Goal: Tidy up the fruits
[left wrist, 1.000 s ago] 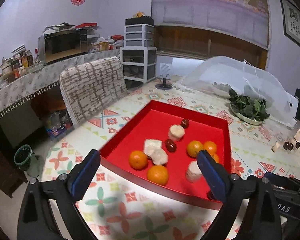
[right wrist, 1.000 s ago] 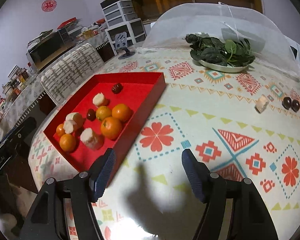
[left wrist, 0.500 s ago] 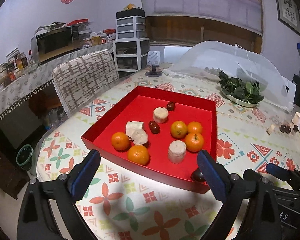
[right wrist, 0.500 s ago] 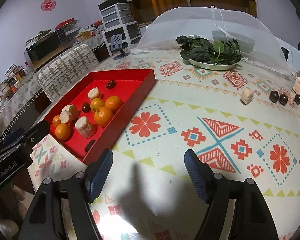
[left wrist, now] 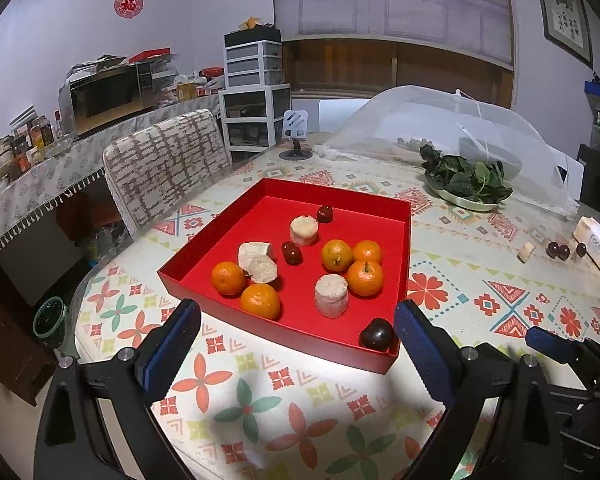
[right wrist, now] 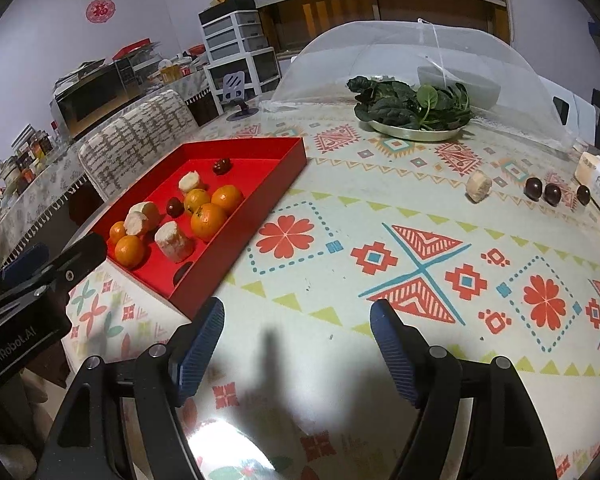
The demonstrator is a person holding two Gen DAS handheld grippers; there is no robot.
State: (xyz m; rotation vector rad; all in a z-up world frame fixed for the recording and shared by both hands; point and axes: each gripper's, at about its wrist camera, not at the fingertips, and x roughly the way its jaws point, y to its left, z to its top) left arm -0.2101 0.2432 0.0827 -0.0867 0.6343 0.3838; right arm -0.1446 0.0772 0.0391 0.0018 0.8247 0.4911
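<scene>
Both tongs hang empty over the desk [right wrist: 380,208]. The left tongs [left wrist: 296,340] gape wide at the lower edge of the left view; the right tongs [right wrist: 296,340] have just been opening, with nothing between them. The red tray [left wrist: 404,248] holds the gathered fruit, centre frame. Next, I'd guess, come the strays at the right view's upper right: the pale chunk [right wrist: 479,186], its long axis apparently slanting toward lower left, and three dark dates [right wrist: 552,193]. Approach crosswise and close gently; the round ones may roll.

Bare tablecloth [right wrist: 340,216] lies open between red tray [right wrist: 260,208] and mesh cover [right wrist: 420,52].
</scene>
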